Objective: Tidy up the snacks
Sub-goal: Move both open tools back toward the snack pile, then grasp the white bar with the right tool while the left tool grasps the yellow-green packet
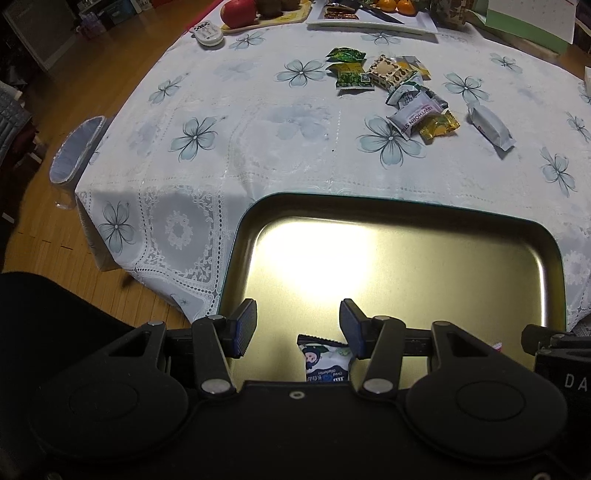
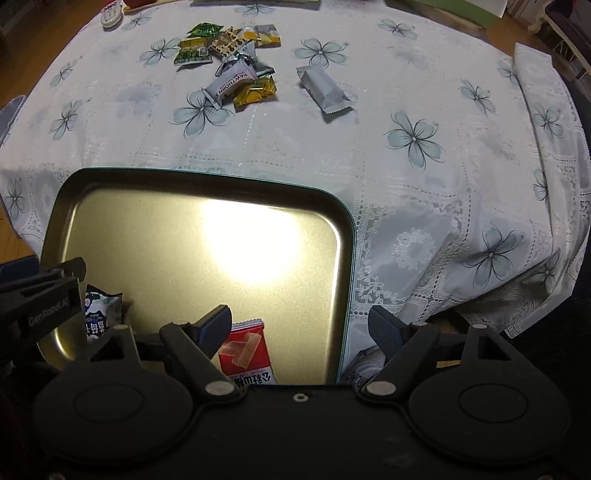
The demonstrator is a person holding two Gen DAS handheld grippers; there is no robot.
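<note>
A gold metal tray rests on the near part of the flowered tablecloth. My left gripper hangs open over the tray's near end, and a blue-and-white snack packet lies below it beside the right finger, clear of the left pad. My right gripper is open wide, its right finger past the tray's rim. A red snack packet lies in the tray by its left finger, not pinched. A pile of several wrapped snacks sits mid-table, with a silver packet apart to its right.
At the table's far edge are a board with a red apple, a white plate with oranges, a small white case and a green box. A round stool stands left of the table over wooden floor.
</note>
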